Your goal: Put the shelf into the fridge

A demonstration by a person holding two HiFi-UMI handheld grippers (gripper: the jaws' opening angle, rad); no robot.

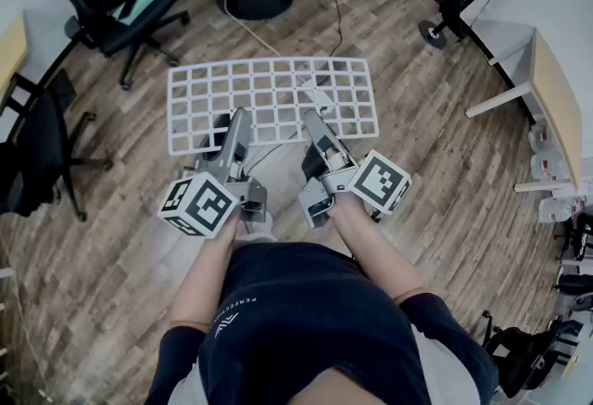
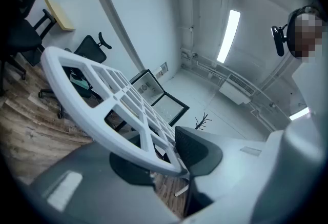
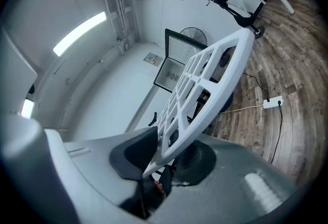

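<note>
Here, head view: the white grid shelf (image 1: 278, 79) is held out over the wood floor (image 1: 120, 236). Its near rim is taken by the left gripper (image 1: 235, 125) and the right gripper (image 1: 313, 120), which are set close together near the middle.

Left gripper view: the fingers (image 2: 199, 150) are closed on the shelf (image 2: 97, 95) rim, and the grid runs up and away to the left.

Right gripper view: the fingers (image 3: 134, 154) likewise clamp the rim of the shelf (image 3: 210, 84). A dark-framed, glass-fronted cabinet (image 3: 171, 72), probably the fridge, stands ahead.

Risk: both grips sit on one edge, so the far side may sag or twist between the pads. A tilted shelf could catch the fridge opening or miss its rails.
</note>
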